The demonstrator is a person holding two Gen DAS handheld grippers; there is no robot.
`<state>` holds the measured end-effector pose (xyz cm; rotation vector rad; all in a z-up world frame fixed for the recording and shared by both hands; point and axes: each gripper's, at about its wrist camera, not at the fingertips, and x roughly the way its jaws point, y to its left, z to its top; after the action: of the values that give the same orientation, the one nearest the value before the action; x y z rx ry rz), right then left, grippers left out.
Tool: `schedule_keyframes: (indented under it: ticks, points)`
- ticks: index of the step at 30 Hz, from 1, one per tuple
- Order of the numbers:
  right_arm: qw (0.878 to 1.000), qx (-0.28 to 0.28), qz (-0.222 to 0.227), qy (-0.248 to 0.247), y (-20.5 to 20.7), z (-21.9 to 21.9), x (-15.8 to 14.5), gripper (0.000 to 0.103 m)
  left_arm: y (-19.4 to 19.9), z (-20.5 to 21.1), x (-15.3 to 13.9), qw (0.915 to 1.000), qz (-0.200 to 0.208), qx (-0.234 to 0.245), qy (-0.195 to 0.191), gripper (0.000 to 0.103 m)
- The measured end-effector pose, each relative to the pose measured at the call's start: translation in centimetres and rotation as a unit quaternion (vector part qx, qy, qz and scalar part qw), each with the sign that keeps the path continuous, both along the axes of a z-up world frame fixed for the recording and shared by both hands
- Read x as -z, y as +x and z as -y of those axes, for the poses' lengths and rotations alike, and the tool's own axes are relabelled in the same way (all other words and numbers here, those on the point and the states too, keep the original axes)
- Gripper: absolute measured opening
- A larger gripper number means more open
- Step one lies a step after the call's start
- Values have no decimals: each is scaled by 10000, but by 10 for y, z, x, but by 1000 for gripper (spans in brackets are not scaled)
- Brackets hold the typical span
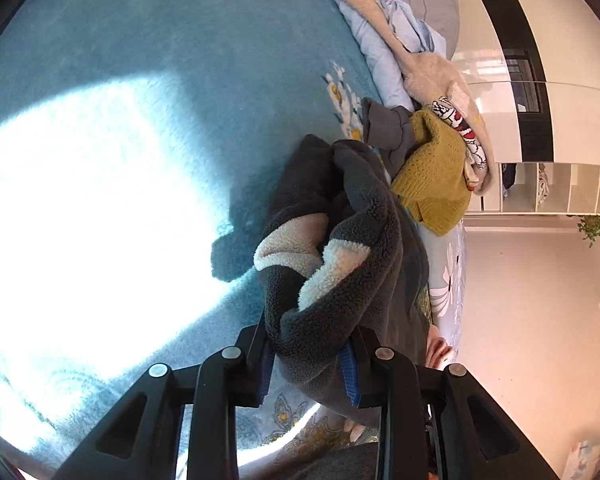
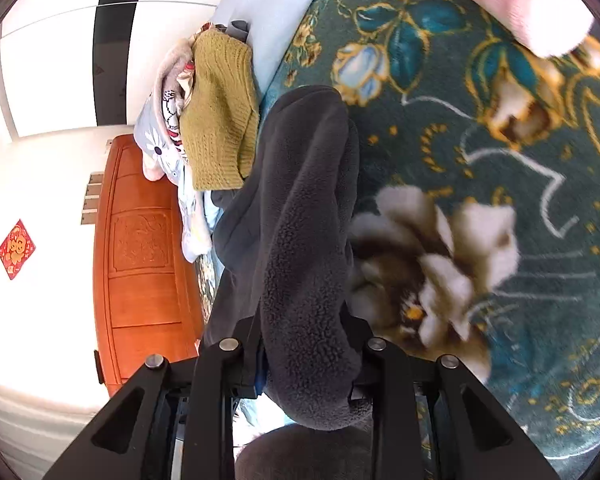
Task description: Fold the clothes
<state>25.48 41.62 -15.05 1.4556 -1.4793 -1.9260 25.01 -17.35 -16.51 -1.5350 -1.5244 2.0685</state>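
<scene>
Both claws clamped on one grey fleece (image 1: 340, 248): left claw (image 1: 308, 364) and right claw (image 2: 306, 360) grip its near edges; its length runs away toward the far clothes pile (image 1: 436, 172).

1. The left gripper (image 1: 309, 364) is clamped on a dark grey fleece garment (image 1: 352, 248) (its cream lining shows at a fold).
2. The fleece trails over a blue blanket (image 1: 160, 60).
3. Beyond it lies a mustard knit sweater (image 1: 432, 176) on piled clothes.
</scene>
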Motion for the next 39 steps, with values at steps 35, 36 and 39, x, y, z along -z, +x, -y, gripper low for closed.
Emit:
schedule_keyframes:
  ticks: [35, 36, 39]
  points:
    - [9986, -479, -200, 46, -8, 9, 41, 60, -80, -32, 3, 9722, -555, 2132, -797, 82]
    - [9987, -464, -193, 30, -9, 9, 40, 60, -78, -32, 1, 9720, -577, 2110, -856, 82]
    - [9990, -421, -173, -19, -10, 10, 37, 55, -74, -34, -7, 9703, -628, 2070, -1087, 68]
